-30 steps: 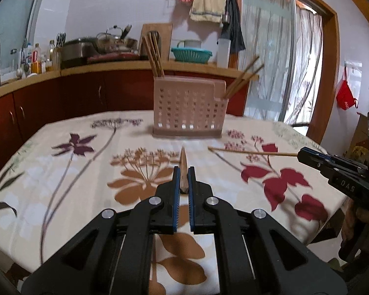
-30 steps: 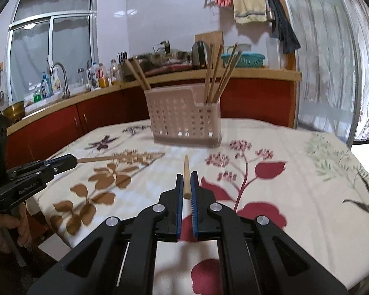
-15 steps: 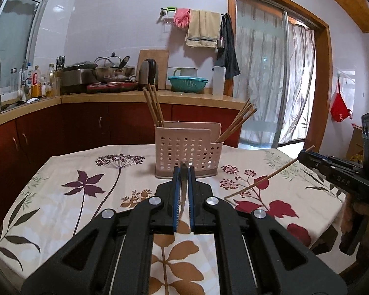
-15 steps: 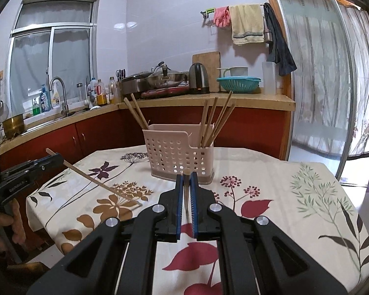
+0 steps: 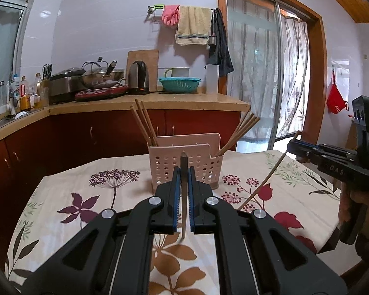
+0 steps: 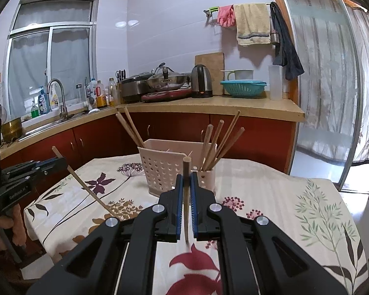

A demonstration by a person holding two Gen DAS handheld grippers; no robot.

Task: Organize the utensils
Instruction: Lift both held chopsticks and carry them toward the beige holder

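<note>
A pink perforated utensil holder (image 5: pixel 184 167) stands on the floral tablecloth and holds several wooden chopsticks; it also shows in the right wrist view (image 6: pixel 169 169). My left gripper (image 5: pixel 183 172) is shut on a wooden chopstick (image 5: pixel 183 196), held nearly upright above the table in front of the holder. My right gripper (image 6: pixel 187 179) is shut on another wooden chopstick (image 6: pixel 186 196), also nearly upright. The right gripper with its tilted chopstick (image 5: pixel 268 179) shows at the right of the left wrist view. The left gripper with its chopstick (image 6: pixel 86 184) shows at the left of the right wrist view.
The table with the floral cloth (image 5: pixel 86 209) lies below both grippers. Behind it runs a kitchen counter (image 5: pixel 147 100) with a kettle (image 5: pixel 138 77), pots, bottles and a teal colander (image 5: pixel 179 83). A sink and tap (image 6: pixel 59 98) are at the left. A sliding glass door (image 6: pixel 332 86) is at the right.
Both grippers have lifted away from the table and tilted up. Each chopstick has swung from lying nearly flat to standing nearly upright. The holder now looks lower and farther.
</note>
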